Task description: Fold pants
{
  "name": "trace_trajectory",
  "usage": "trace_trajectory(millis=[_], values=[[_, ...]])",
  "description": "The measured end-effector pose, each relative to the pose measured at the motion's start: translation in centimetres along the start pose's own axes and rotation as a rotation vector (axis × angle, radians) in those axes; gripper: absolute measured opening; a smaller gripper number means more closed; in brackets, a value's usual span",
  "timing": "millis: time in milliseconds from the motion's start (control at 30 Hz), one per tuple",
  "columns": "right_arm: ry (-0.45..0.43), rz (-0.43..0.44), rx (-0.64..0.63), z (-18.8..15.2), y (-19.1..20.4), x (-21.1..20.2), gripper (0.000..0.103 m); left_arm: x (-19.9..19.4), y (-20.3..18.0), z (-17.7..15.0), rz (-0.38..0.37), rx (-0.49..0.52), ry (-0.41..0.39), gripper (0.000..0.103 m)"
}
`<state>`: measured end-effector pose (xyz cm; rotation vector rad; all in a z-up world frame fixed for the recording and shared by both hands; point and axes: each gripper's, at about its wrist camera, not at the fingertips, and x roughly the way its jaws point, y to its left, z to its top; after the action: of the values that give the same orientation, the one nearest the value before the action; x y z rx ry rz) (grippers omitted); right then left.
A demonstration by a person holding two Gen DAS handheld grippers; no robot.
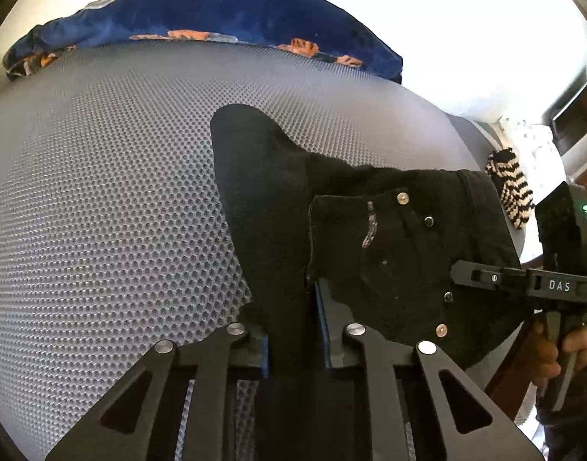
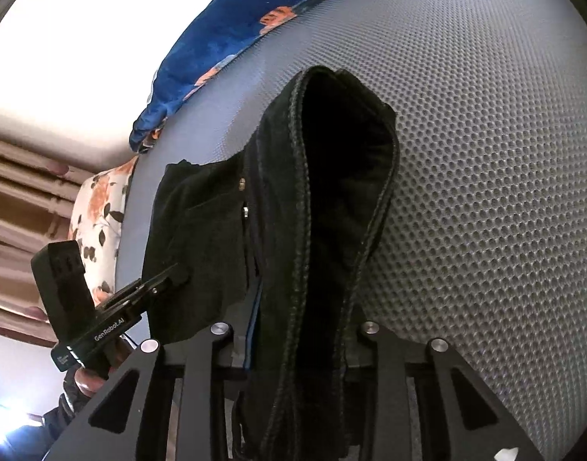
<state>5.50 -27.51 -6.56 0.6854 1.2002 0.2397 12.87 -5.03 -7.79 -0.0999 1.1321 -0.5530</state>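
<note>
Black pants (image 1: 370, 211) with metal rivets and a button lie bunched on a grey mesh surface (image 1: 120, 192). At the bottom of the left wrist view, my left gripper (image 1: 293, 330) is shut on a fold of the black cloth. My right gripper (image 1: 462, 271) comes in from the right and pinches the waistband edge. In the right wrist view the pants (image 2: 331, 192) hang doubled over, and a thick seamed band runs between the fingers of my right gripper (image 2: 297, 345), which is shut on it. My left gripper (image 2: 174, 274) grips the cloth at the left.
A blue blanket with orange flowers (image 1: 216, 11) lies along the far edge of the mesh surface. A black-and-white striped knit piece (image 1: 512, 192) sits at the right edge. A white floral cloth (image 2: 101, 207) lies beside the surface. A hand (image 1: 573, 345) holds the right gripper's handle.
</note>
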Motion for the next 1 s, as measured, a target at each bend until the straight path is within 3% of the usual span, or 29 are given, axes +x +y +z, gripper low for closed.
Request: trace_trajectory(millis=[167,567,1000], values=[[0.006,0.014,-0.028,-0.8,3.2,0.5,0.028,-2.0,0.1,-0.8,0.037,0.051,-0.016,0.018],[0.048,0.083,-0.076,-0.7,7.7,3.8,0.028,-6.2,3.4,-1.2,0.086,0.015,-0.068,0.018],[0.052,0.157,-0.148,3.2,12.7,6.9,0.028,-9.0,8.7,3.4,0.155,-0.017,-0.126,0.018]])
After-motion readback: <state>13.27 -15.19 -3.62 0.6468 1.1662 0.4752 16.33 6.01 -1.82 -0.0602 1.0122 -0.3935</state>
